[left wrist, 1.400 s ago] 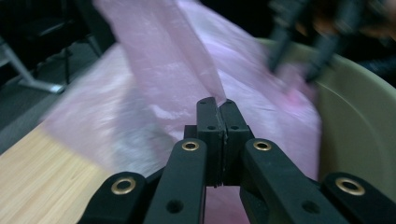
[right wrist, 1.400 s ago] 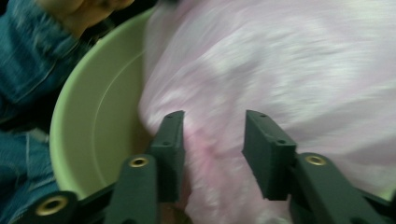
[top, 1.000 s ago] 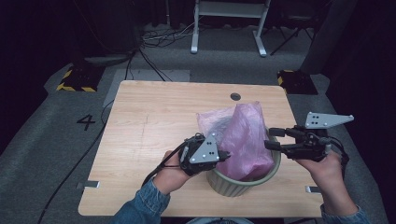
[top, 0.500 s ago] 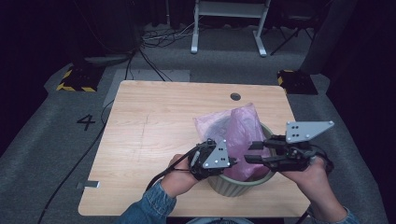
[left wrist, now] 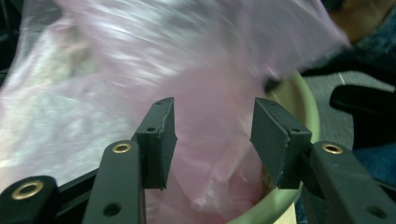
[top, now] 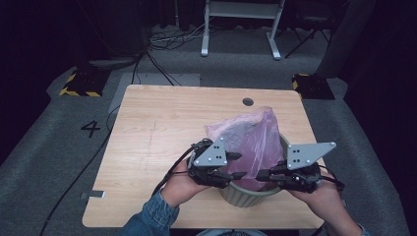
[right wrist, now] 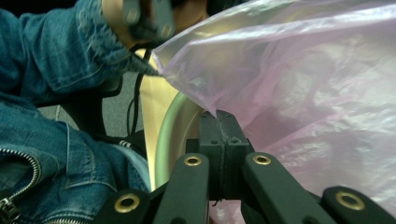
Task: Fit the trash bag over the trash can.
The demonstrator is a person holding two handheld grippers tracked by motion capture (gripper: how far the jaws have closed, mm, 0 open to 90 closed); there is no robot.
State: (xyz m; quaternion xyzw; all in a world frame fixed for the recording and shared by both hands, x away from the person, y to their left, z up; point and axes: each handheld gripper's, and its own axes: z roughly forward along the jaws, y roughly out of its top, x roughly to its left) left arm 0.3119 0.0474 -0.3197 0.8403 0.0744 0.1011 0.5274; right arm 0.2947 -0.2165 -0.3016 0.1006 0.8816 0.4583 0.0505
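My right gripper [right wrist: 219, 122] has just pinched its fingers together on the edge of the pink bag [top: 255, 137], right above the green bin's [top: 248, 196] rim. My left gripper [left wrist: 212, 135] just let its fingers spread apart, with bag plastic loose between them, untouched by either pad.

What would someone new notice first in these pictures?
A crinkly pink plastic bag billows up out of a pale green bin near the table's front right edge. The right claw is pinched shut on the bag's edge, while the left claw, jaws just opened, stands beside it.
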